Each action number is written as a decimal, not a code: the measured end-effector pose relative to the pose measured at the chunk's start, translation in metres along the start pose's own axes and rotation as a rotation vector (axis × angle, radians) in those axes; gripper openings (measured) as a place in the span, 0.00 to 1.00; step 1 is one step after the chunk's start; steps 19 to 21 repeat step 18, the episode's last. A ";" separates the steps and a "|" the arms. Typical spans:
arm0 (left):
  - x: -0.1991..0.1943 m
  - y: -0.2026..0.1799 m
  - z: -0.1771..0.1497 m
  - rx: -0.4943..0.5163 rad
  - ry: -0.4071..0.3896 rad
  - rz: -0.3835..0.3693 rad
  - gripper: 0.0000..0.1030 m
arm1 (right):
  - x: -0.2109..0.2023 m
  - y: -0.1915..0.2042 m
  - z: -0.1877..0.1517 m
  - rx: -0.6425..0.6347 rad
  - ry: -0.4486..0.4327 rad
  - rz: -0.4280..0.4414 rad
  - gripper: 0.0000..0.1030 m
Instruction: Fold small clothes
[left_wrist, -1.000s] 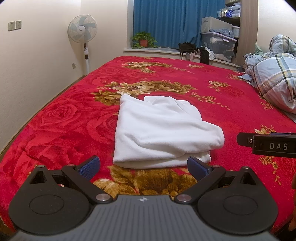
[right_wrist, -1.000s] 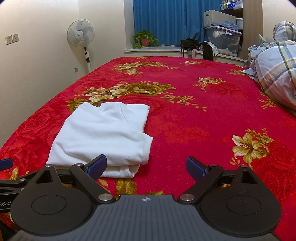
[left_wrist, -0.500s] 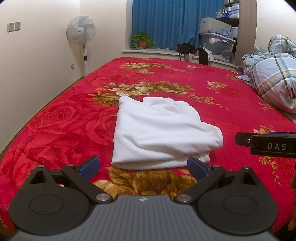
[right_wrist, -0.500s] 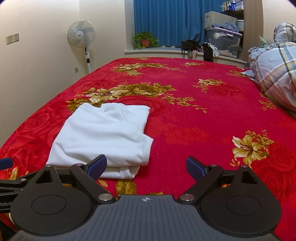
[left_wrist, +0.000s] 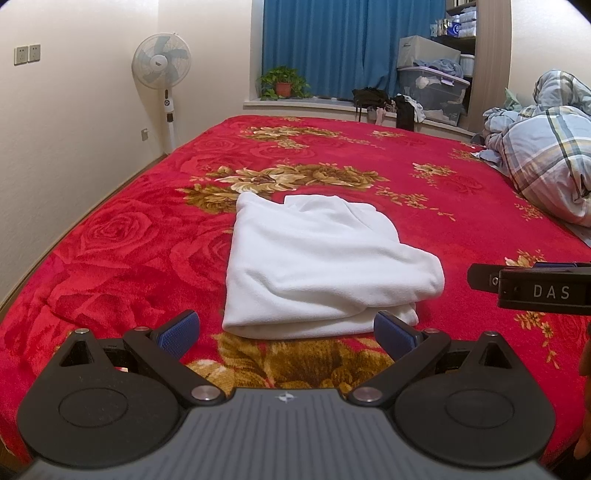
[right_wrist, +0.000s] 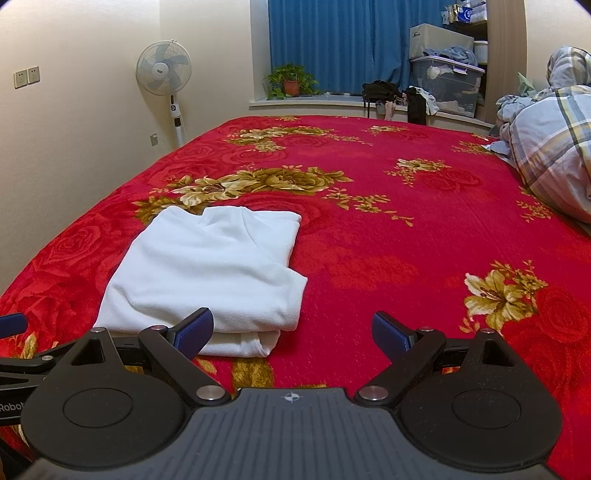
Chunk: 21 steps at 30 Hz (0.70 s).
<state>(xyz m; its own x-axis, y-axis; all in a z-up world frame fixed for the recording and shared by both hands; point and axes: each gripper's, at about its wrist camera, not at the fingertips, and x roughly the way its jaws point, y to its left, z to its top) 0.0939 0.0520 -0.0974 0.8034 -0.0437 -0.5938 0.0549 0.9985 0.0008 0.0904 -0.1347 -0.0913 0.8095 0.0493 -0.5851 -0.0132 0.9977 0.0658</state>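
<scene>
Left side: bare blanket (left_wrist: 122, 258) lay between the folded cloth (left_wrist: 317, 266) and the bed edge.
Right side: open blanket reached the heaped quilt (right_wrist: 554, 155).
Near edge: both grippers stood just short of the cloth.

- White garment (left_wrist: 317, 266) lies folded into a compact, roughly rectangular bundle on the red floral blanket (left_wrist: 424, 177).
- Layers are stacked, thick folded edge nearest, top surface softly creased.
- From the right wrist view it sits left of centre (right_wrist: 207, 273).

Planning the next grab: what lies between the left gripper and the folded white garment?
Only bare red floral blanket. In the left wrist view, the open left gripper sits just short of the folded white garment, with nothing else in that stretch.
</scene>
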 end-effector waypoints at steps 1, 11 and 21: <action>0.000 0.000 0.000 0.001 -0.001 0.000 0.98 | 0.000 0.000 0.000 0.000 0.000 0.000 0.90; 0.000 0.000 0.000 0.001 -0.002 0.000 0.98 | -0.002 0.000 0.002 -0.003 -0.004 0.003 0.90; 0.000 0.000 0.002 0.007 -0.011 -0.003 0.98 | -0.002 0.002 0.002 -0.004 -0.007 0.003 0.90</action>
